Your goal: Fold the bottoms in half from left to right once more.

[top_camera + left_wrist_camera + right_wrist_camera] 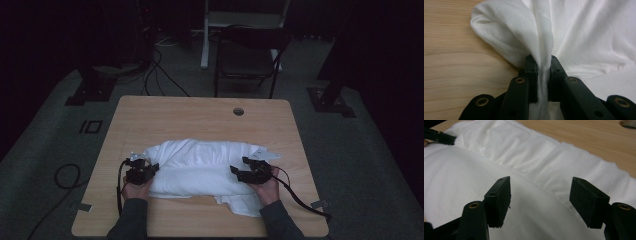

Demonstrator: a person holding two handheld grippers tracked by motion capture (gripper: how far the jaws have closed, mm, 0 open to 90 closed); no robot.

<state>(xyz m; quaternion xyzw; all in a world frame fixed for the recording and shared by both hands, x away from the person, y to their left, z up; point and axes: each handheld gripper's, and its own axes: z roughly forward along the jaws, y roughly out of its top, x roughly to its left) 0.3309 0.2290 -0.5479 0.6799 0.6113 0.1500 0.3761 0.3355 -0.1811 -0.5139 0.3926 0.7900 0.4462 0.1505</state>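
White cloth [200, 167] lying bunched across the middle of the wooden bench [165, 112], with folded layers spilling toward the near right edge. Left gripper [150, 170], at the cloth's left end: fingers [531, 68] pinched on a gathered fold of fabric. Right gripper [239, 171], at the cloth's right end: fingers [499, 200] wide apart over the fabric, gripping nothing.

Grey sleeves are covering both forearms; each black tool [141, 171] [254, 172] is showing brass-ringed screw holes and trailing a black cable.
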